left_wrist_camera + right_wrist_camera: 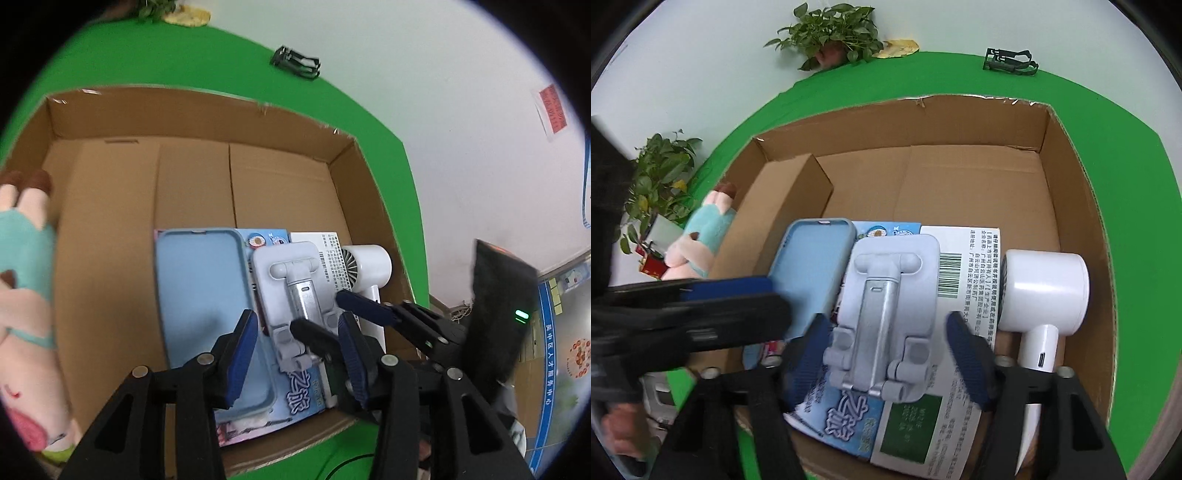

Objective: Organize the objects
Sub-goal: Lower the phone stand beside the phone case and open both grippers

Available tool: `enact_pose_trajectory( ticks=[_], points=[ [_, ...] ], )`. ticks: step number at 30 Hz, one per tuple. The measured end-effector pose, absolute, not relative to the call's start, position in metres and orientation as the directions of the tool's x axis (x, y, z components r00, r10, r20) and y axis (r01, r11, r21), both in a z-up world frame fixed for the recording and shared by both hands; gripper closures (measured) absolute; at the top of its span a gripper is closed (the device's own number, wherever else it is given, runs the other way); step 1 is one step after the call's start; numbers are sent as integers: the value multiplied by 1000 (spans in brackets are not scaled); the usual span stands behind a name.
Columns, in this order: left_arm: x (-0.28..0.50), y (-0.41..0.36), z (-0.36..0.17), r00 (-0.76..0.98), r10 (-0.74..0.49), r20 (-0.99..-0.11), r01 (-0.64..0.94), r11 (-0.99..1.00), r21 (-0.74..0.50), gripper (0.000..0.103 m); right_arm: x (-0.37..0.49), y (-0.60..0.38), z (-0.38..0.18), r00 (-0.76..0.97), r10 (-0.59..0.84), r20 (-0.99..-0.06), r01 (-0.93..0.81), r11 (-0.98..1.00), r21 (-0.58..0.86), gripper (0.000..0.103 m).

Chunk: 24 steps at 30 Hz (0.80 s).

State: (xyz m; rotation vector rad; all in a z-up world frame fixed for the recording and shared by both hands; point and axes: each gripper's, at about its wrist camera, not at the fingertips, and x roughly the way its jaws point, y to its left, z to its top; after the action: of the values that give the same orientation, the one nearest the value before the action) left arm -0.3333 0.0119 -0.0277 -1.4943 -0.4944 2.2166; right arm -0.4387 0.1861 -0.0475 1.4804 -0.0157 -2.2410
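Right tongs (892, 356) point steeply down into the cardboard box (1082, 206), half open, their blue pads (967, 360) flanking the hinged foot of a pale grey folding phone stand (890, 314); a gap shows on each side, so the stand appears to lie loose between them rather than clamped. Left tongs (297, 354) hover just beside, also partly open and holding nothing, one pad over the light blue phone case (201, 295), the other near the stand's base (291, 299), where the right tongs' fingers (365, 310) cross in from the right. The stand lies flat on a blue printed packet (849, 413) and a white carton with a barcode and a green label (945, 280), which serve as a level bed; the case lies alongside to the left, and a white hair dryer (1045, 291) lies along the right wall with its handle toward the camera. Flat things are thus grouped at the near end, leaving the far floor of the box bare. A plush doll (22, 280) sits at the left wall beside a folded inner flap (790, 199). The box rests on a green worktop (155, 62), where a black clip (295, 62) lies well apart; potted plants (831, 33) stand beyond the edge.
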Motion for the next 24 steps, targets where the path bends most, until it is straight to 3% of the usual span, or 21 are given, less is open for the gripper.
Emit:
enact_pose_trajectory(
  ticks=[6, 14, 17, 19, 20, 21, 22, 24],
  points=[
    [-318, -9, -25, -371, 491, -789, -117, -867, -484, 59, -436, 182, -54, -332, -375, -866, 343, -903, 260, 56],
    [-292, -27, -7, -484, 421, -767, -121, -900, -418, 59, -434, 183, -54, -339, -381, -860, 310, -908, 281, 54],
    [-281, -28, 1, -549, 342, -763, -119, -935, -334, 55, -434, 184, -53, -340, -384, -858, 311, -907, 283, 54],
    [-269, -29, 6, -609, 279, -743, -117, -958, -263, 45, -430, 184, -51, -362, -385, -849, 320, -907, 275, 52],
    [-264, -27, 7, -646, 229, -728, -107, -972, -211, 39, -426, 184, -47, -392, -378, -839, 328, -909, 257, 47],
    [-257, -25, 7, -694, 157, -703, -82, -987, -139, 25, -417, 184, -40, -454, -345, -821, 337, -920, 200, 28],
    [-248, -23, 7, -735, 87, -672, -50, -996, -74, 19, -409, 185, -33, -510, -322, -798, 344, -926, 154, 6],
    [-231, -15, 2, -806, -27, -591, 5, -999, 39, 18, -383, 187, -19, -631, -302, -714, 360, -930, 75, 0]
  ],
)
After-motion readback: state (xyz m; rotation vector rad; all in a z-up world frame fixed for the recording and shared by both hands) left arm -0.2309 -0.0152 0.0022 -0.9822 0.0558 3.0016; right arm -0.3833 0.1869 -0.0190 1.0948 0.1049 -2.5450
